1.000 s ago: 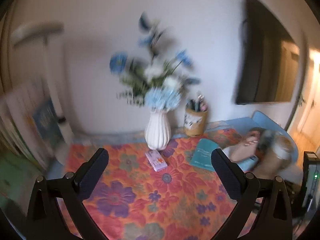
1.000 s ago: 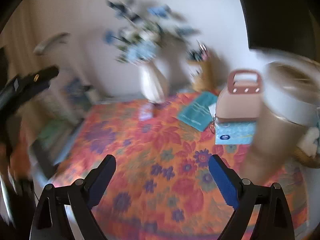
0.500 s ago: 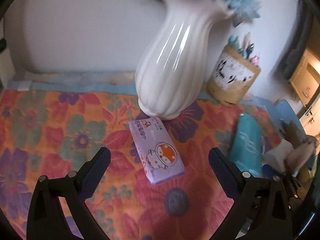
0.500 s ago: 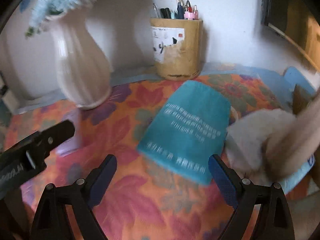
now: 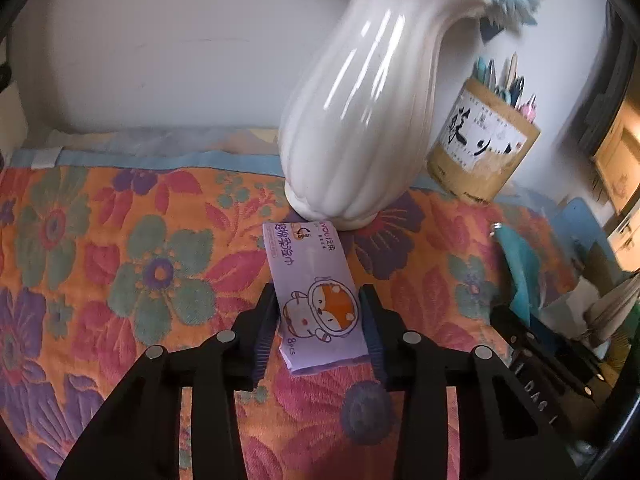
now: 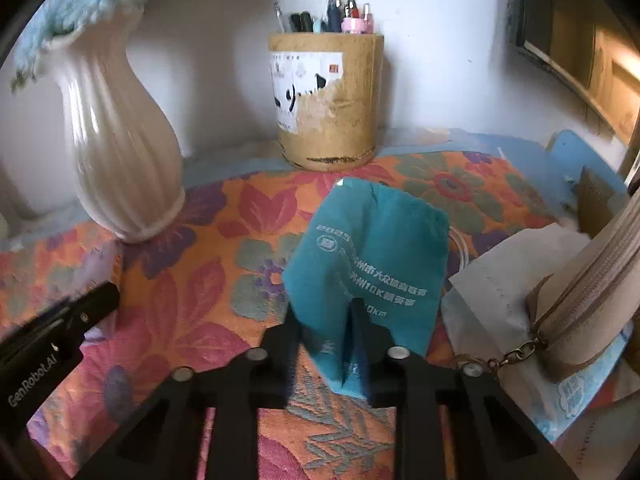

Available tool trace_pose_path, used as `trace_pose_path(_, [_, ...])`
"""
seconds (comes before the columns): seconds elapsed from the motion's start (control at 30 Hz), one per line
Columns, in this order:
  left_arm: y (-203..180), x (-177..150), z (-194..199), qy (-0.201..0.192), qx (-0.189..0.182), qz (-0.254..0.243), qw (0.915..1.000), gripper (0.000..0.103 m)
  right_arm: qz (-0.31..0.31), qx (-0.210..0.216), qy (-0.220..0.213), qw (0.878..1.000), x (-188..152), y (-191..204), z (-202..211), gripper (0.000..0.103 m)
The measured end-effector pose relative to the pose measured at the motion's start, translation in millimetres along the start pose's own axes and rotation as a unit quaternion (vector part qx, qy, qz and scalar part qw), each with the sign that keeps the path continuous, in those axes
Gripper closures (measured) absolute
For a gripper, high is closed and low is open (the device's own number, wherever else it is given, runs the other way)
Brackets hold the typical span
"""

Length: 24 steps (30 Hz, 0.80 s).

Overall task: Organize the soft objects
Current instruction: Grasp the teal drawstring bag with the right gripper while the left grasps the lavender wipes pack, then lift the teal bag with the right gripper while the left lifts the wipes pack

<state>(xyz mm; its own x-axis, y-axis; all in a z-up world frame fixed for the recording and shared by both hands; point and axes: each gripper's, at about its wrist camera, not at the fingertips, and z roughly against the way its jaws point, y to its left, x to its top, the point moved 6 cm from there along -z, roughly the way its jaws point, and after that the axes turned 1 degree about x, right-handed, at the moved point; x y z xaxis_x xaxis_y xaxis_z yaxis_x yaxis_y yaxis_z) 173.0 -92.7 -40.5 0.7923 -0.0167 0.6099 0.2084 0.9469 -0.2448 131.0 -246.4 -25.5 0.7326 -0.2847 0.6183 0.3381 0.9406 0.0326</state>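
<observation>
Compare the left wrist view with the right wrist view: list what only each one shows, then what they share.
Only the left wrist view: the left gripper shut on the purple tissue pack, whose far end sits by the vase's base.
Only the right wrist view: the right gripper pinching the teal pouch, bunching its near edge; a beige zip bag resting on white tissue.
Both: the white vase, the pen holder and the floral cloth.
</observation>
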Motion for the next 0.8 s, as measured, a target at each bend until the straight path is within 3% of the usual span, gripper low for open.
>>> trace_pose_path(0.03, [3.0,-2.4,5.0,-0.003,0.003,0.004,1.0000,0.066,-0.001,0.029,-0.006,1.000,-0.9,1.3,4.1,0.092])
trace_pose_path(0.2, [12.6,-21.3,31.1,-0.018,0.010,0.008,0.9998,0.066,0.050,0.115,-0.038,0.991,-18.3,19.0,38.9,0.093])
trace_pose_path(0.37, [27.1,-51.6,69.8,-0.032,0.023,0.008,0.9992,0.066,0.098,0.225,-0.025,0.969,-66.3,34.1,89.5,0.093])
trace_pose_path(0.43, [31.9,-62.5,79.2,-0.031,0.027,0.011,0.9991,0.066,0.124,0.241,-0.002,0.963,-90.0,36.6,102.1,0.092])
trace_pose_path(0.5, [39.9,-72.4,89.6,-0.037,0.035,0.015,0.9986,0.066,0.152,0.226,0.021,0.962,-114.2,32.8,110.6,0.092])
trace_pose_path(0.63, [52.7,-79.7,102.6,-0.062,0.018,0.038,0.9972,0.066,0.149,0.212,0.072,0.963,-139.3,17.4,110.9,0.075])
trace_pose_path(0.7, [56.8,-78.3,105.1,-0.072,0.001,0.050,0.9961,0.066,0.137,0.219,0.077,0.963,-140.3,14.0,117.5,0.057])
trace_pose_path(0.77, [55.0,-74.6,99.3,-0.071,-0.009,0.057,0.9958,0.066,0.133,0.210,0.066,0.966,-138.5,11.4,126.8,0.020])
trace_pose_path(0.8, [54.3,-74.4,98.9,-0.072,-0.011,0.059,0.9956,0.066,0.133,0.203,0.053,0.969,-136.7,11.1,131.0,0.014])
